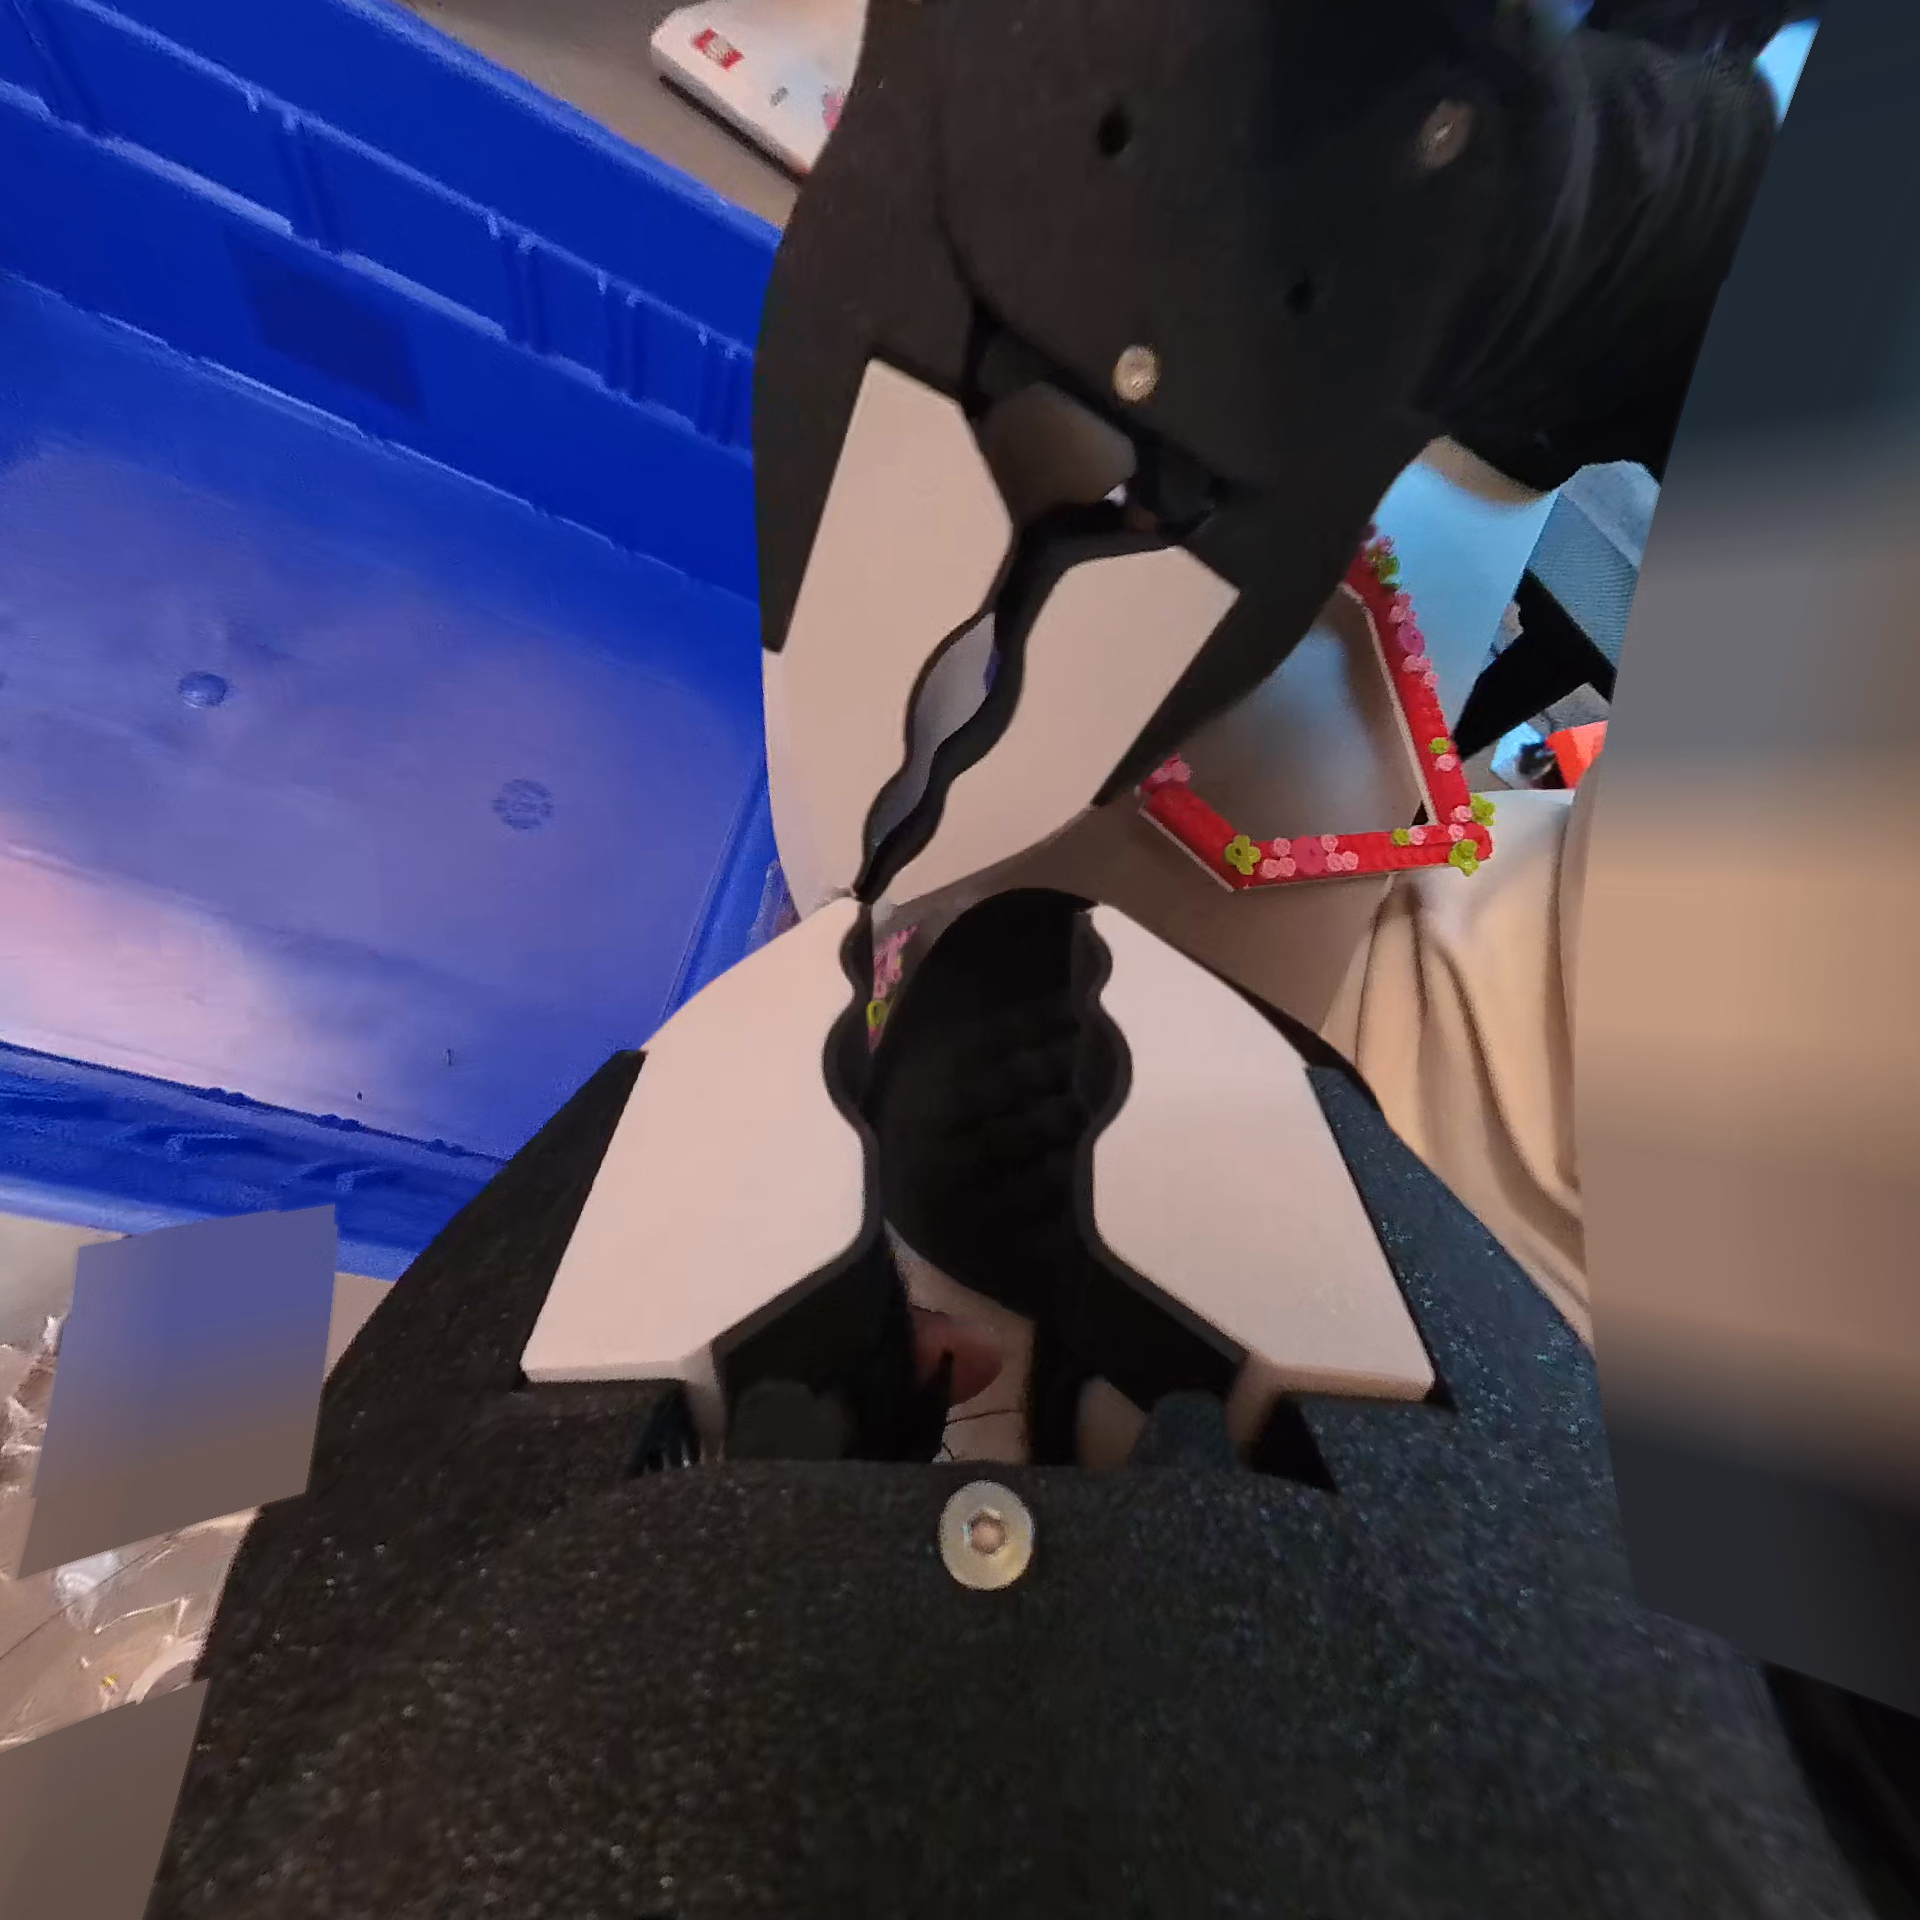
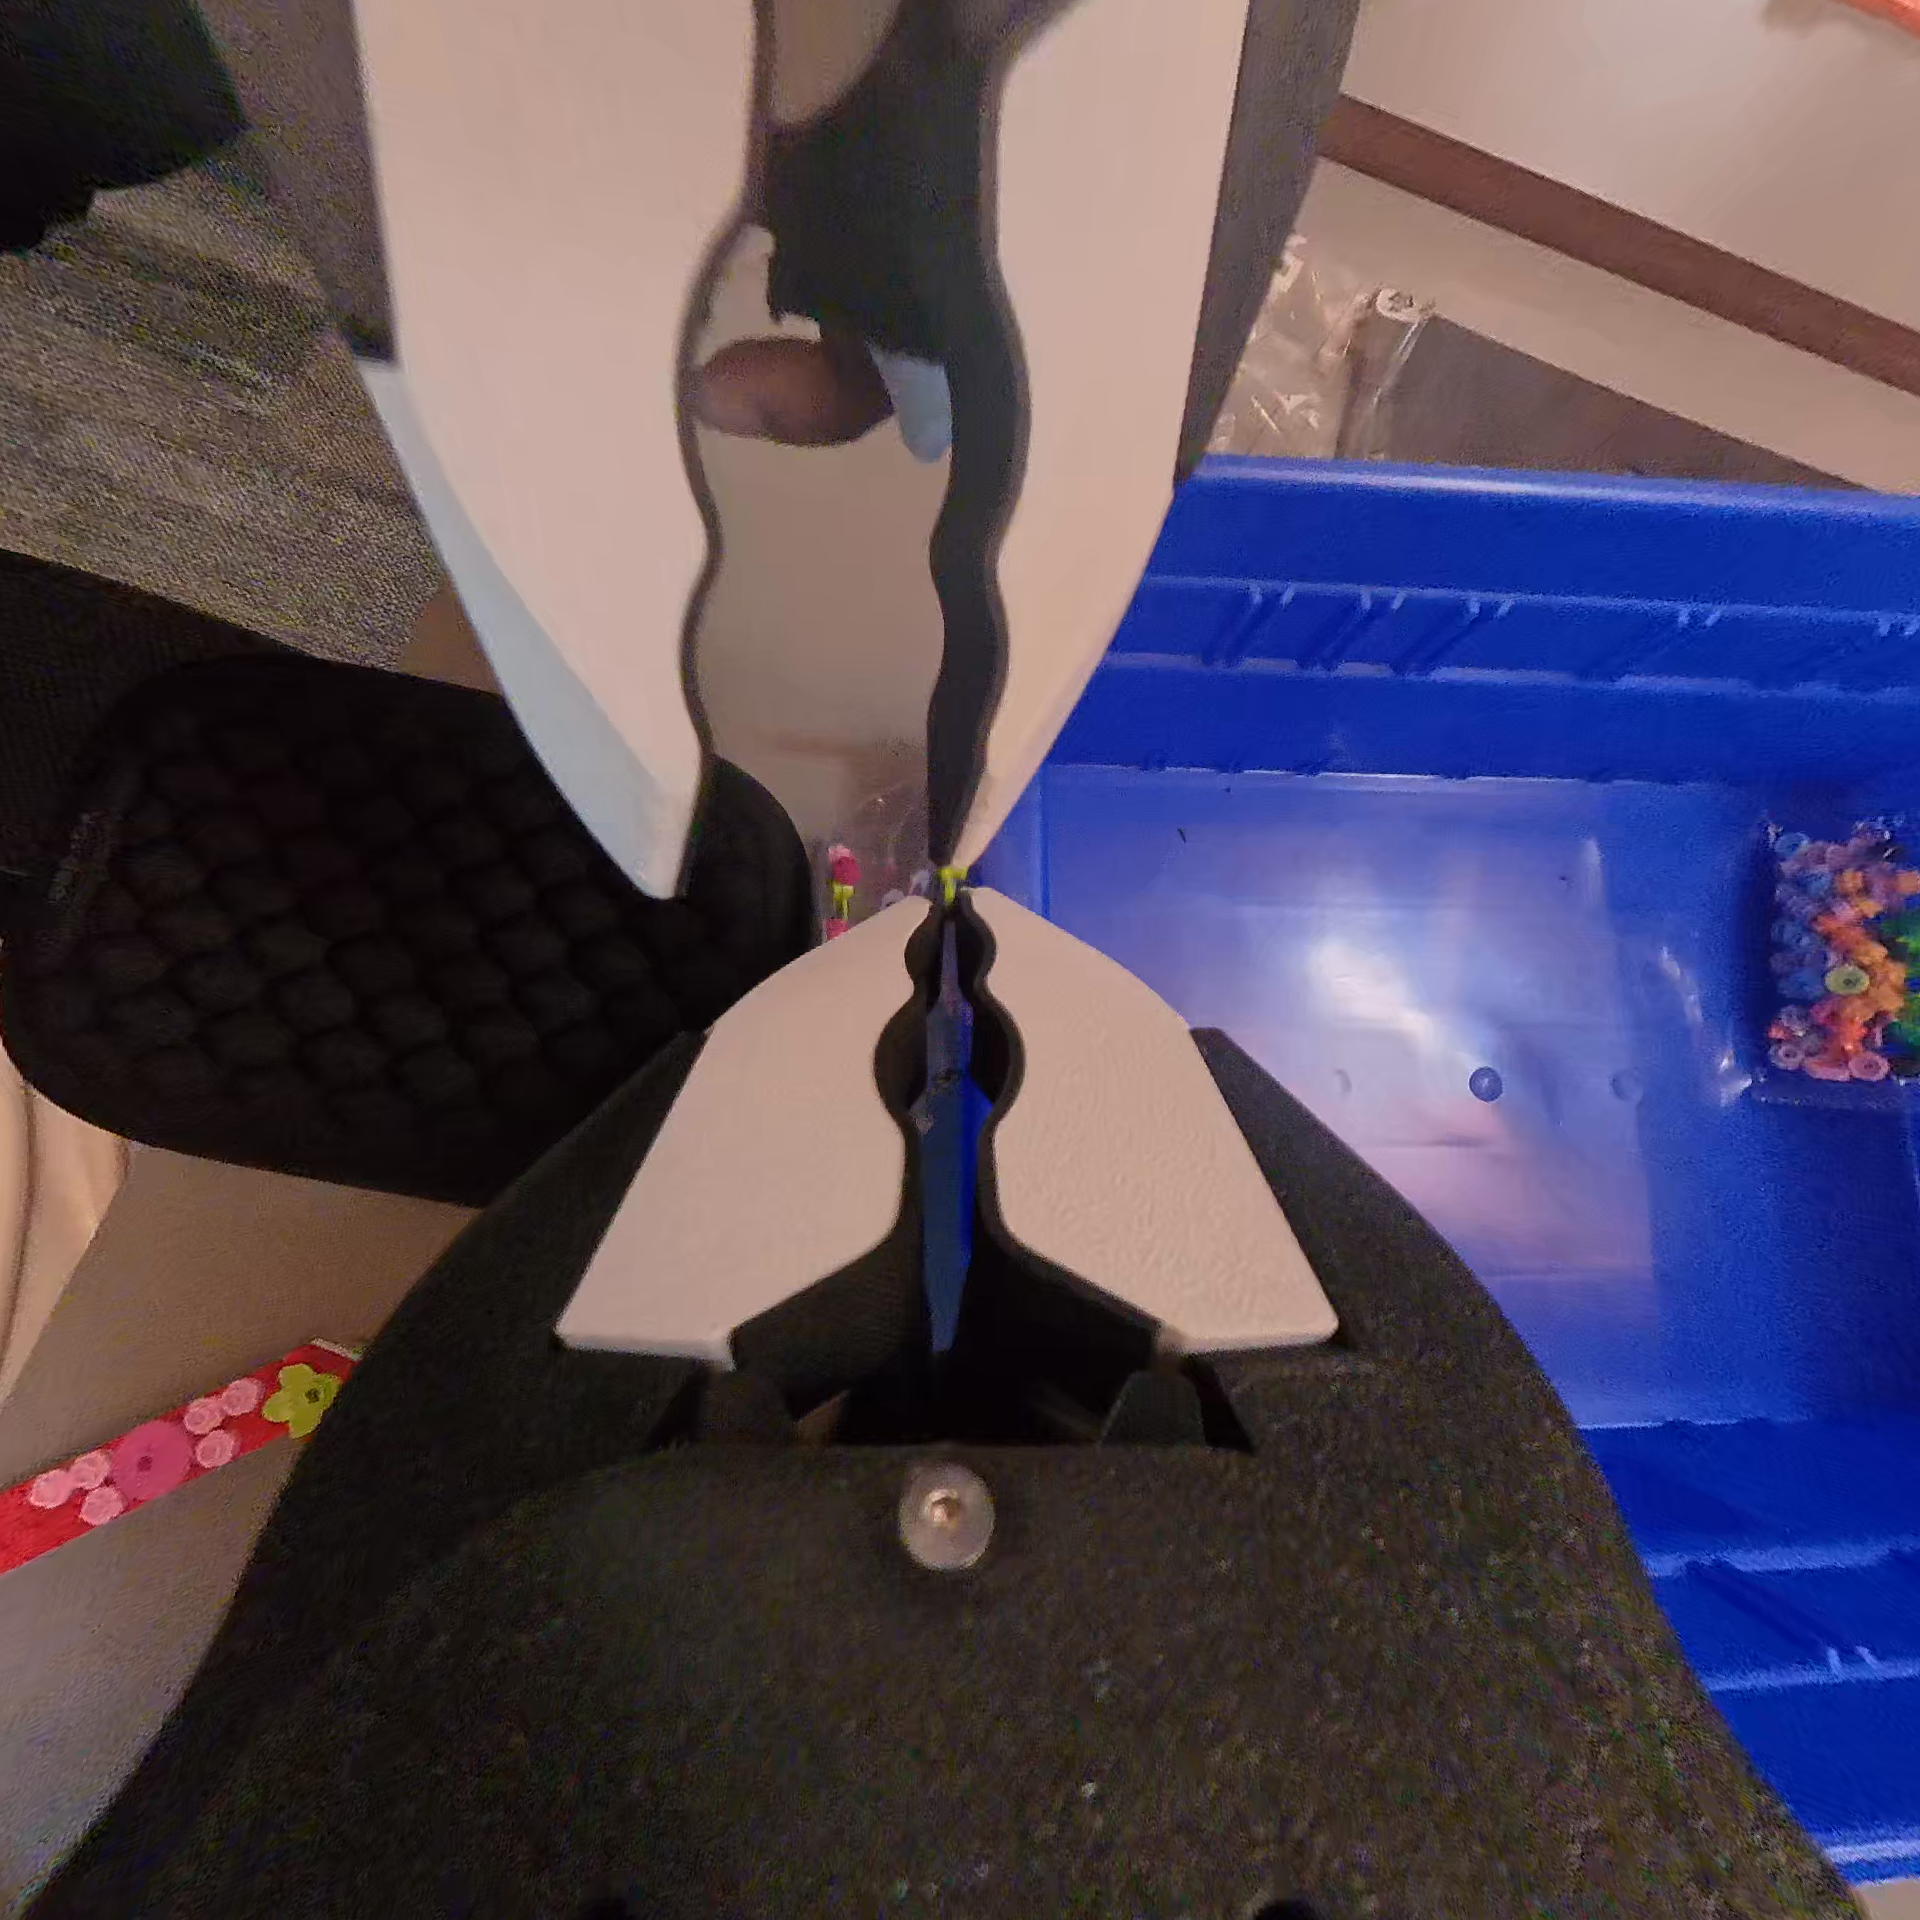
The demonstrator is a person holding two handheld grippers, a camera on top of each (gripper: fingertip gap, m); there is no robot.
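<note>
My right gripper (image 2: 951, 902) is shut on a tiny lime-green piece (image 2: 950, 881) pinched at its very tips. It comes in from the top of the left wrist view (image 1: 862, 888). My left gripper (image 1: 977, 909) is open, with a moderate gap between its white pads. In the right wrist view it reaches down from the top (image 2: 821, 873), and one of its fingertips (image 2: 971, 847) touches the right gripper's tips at the green piece. A small pink and green flower cluster (image 2: 842, 883) shows behind the gap. A red brick frame (image 1: 1423, 717) studded with pink and lime flowers lies beyond; its strip also shows at lower left (image 2: 156, 1455).
A big blue plastic bin (image 1: 364, 727) stands close beside both grippers (image 2: 1455, 1039), with a clear bag of coloured pieces (image 2: 1839, 966) inside. A white booklet (image 1: 748, 73) lies behind it. Clear plastic bags (image 2: 1320, 343), a black mesh cushion (image 2: 312, 914) and a person's beige clothing (image 1: 1455, 1039) are nearby.
</note>
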